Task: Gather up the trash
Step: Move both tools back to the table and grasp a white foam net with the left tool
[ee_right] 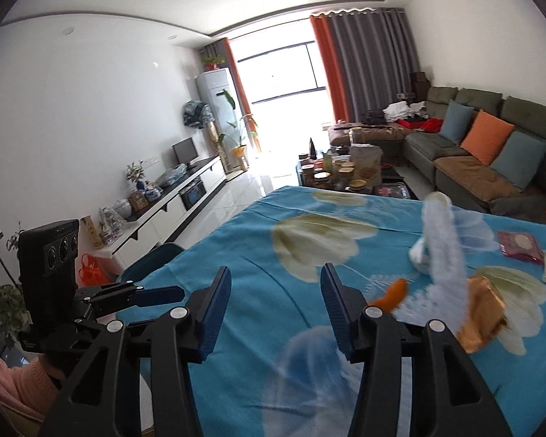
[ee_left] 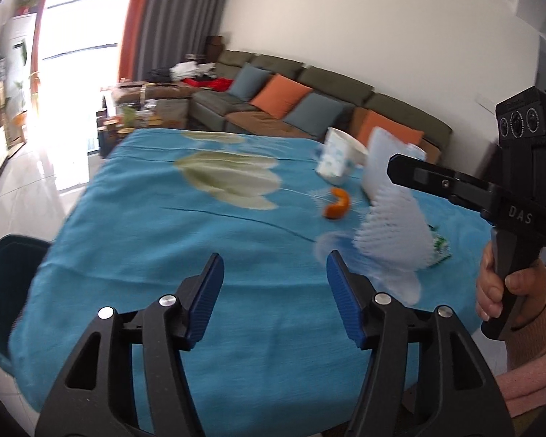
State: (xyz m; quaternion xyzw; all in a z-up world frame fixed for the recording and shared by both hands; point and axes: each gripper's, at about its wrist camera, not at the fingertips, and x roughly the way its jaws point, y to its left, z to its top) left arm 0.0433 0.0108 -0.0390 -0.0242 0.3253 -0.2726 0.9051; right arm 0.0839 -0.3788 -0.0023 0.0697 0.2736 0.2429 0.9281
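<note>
A table under a blue cloth (ee_left: 156,218) holds trash. A white foam fruit net (ee_left: 393,233) stands up, blurred, just right of my left gripper (ee_left: 275,273), which is open and empty. Behind it lie an orange peel (ee_left: 336,204) and a tipped paper cup (ee_left: 336,160). A green-white wrapper (ee_left: 441,249) peeks out behind the net. My right gripper (ee_right: 275,291) is open and empty; the foam net (ee_right: 444,262), orange peel (ee_right: 391,295), paper cup (ee_right: 420,253), a gold wrapper (ee_right: 482,313) and a red packet (ee_right: 520,247) lie to its right.
A teal chair (ee_left: 7,284) stands at the table's left edge. The right gripper's body (ee_left: 520,167) and hand are at the right of the left wrist view. A sofa (ee_right: 491,153), cluttered coffee table (ee_right: 345,171) and TV cabinet (ee_right: 171,204) lie beyond.
</note>
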